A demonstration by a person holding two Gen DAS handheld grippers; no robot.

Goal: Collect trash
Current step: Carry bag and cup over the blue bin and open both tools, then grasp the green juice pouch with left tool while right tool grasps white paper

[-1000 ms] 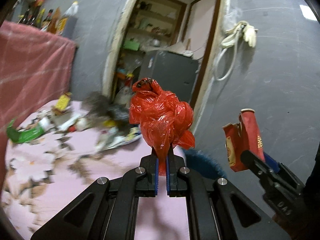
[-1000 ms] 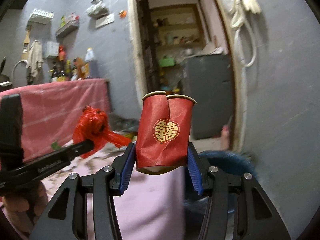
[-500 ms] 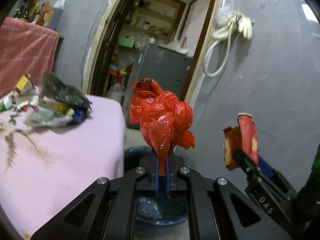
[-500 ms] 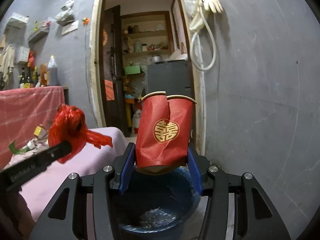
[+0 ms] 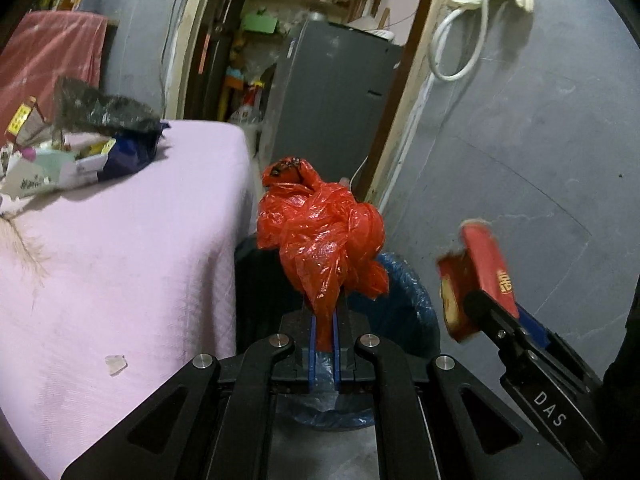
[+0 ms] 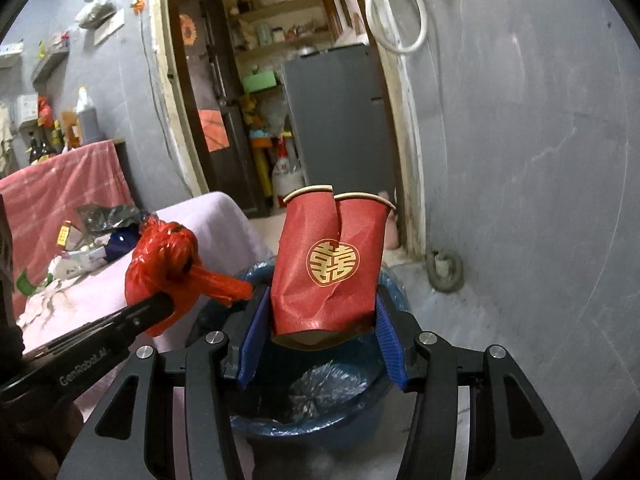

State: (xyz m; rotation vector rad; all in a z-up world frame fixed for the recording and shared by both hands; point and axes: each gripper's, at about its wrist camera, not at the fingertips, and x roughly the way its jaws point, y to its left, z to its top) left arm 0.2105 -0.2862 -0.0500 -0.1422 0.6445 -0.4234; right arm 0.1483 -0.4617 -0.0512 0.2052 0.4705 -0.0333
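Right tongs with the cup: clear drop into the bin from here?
Probably yes. The right tongs hold the crushed cup right over the open blue-lined bin, nothing between them. The left tongs with the red bag sit off to the side.

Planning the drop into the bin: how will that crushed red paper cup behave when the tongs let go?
The red paper cup is creased and split, so probably flimsy and light. It likely falls into the blue bin below, perhaps tumbling.

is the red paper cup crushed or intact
Crushed: the red paper cup has a creased wall and split rim, squeezed in the right gripper.
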